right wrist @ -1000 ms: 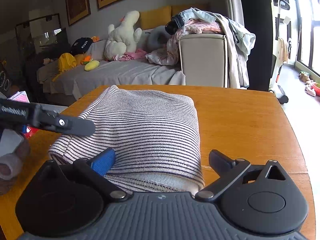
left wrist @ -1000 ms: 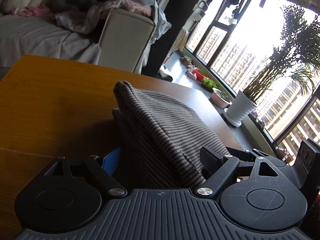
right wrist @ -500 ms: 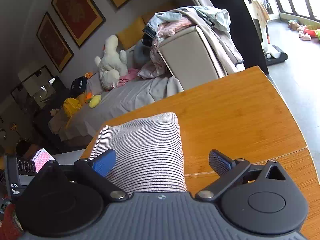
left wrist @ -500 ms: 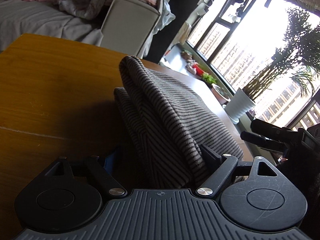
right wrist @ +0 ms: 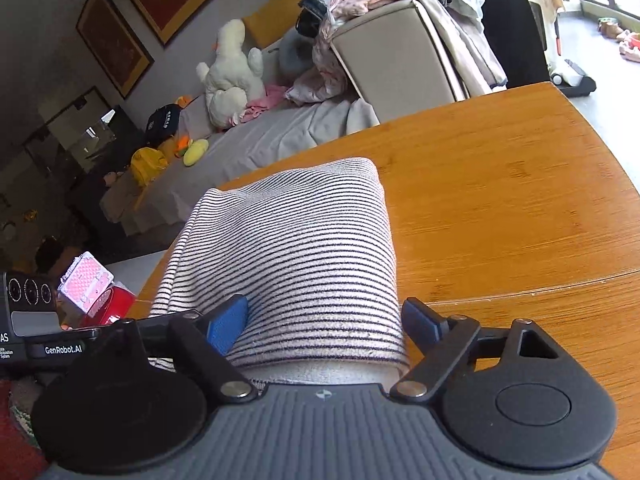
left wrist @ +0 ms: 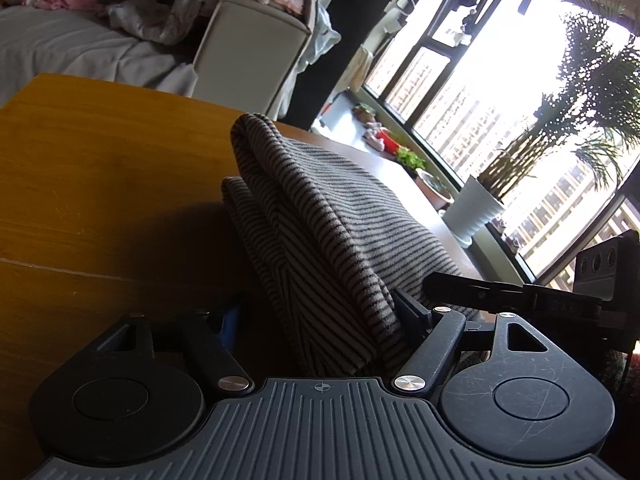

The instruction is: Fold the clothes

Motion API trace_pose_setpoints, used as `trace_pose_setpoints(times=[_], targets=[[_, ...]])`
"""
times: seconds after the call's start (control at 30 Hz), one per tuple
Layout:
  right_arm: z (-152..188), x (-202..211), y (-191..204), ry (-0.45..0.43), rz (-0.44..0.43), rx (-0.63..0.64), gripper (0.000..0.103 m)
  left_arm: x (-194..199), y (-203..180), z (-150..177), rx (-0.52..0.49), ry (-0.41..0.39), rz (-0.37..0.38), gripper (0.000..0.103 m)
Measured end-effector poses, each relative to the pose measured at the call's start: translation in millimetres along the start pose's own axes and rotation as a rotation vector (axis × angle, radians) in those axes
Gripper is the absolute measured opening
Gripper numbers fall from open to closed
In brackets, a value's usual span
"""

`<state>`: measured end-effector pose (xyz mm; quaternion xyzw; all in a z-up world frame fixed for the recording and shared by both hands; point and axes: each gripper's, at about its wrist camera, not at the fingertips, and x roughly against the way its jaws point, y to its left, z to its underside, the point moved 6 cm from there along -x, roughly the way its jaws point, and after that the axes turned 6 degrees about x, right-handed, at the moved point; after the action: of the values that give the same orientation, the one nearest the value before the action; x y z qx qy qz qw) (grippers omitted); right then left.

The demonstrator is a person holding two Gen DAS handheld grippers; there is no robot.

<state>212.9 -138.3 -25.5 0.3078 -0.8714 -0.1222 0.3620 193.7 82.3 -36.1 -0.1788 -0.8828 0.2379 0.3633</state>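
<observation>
**Coach:** Behind you the sofa (right wrist: 280,136) is heaped with laundry, but your work is on the wooden table (right wrist: 520,200). The striped garment (right wrist: 288,248) lies there, already folded into a thick bundle, its near end between both tools.

**Operator:** So what do I watch?

**Coach:** Your right gripper (right wrist: 324,318) has just been closing. The bundle sits between its jaws, and the blue pad (right wrist: 228,322) touches the cloth. The other pad stands just beside the edge, so I'd call it released. Your left gripper (left wrist: 316,316) has been closing too. One pad meets the fold, the other is lost in shadow, so I cannot tell whether it grips.

**Operator:** And to do it well?

**Coach:** I'd say catch every layer before you lift. A pinch on the top layer alone could let the fold slide apart. Keep both tools level with each other.

**Operator:** What's changed from a second ago?

**Coach:** Your right-hand view has rolled, so the table slants. The bundle looks narrower and more bunched. From the left, your other tool now shows close by the cloth.
</observation>
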Motion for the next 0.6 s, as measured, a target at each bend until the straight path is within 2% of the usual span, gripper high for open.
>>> trace_pose_setpoints(times=[0.3,0.6], targets=[[-13.5,-40.0,23.7,-0.001,-0.053,0.031,0.083,13.7,28.3,-11.1,0.037,-0.042,-0.011,0.073],[-46.0,-112.9,61.9,-0.006,-0.098,0.08,0.083,33.7,84.5,-48.1,0.037,-0.15,-0.101,0.074]])
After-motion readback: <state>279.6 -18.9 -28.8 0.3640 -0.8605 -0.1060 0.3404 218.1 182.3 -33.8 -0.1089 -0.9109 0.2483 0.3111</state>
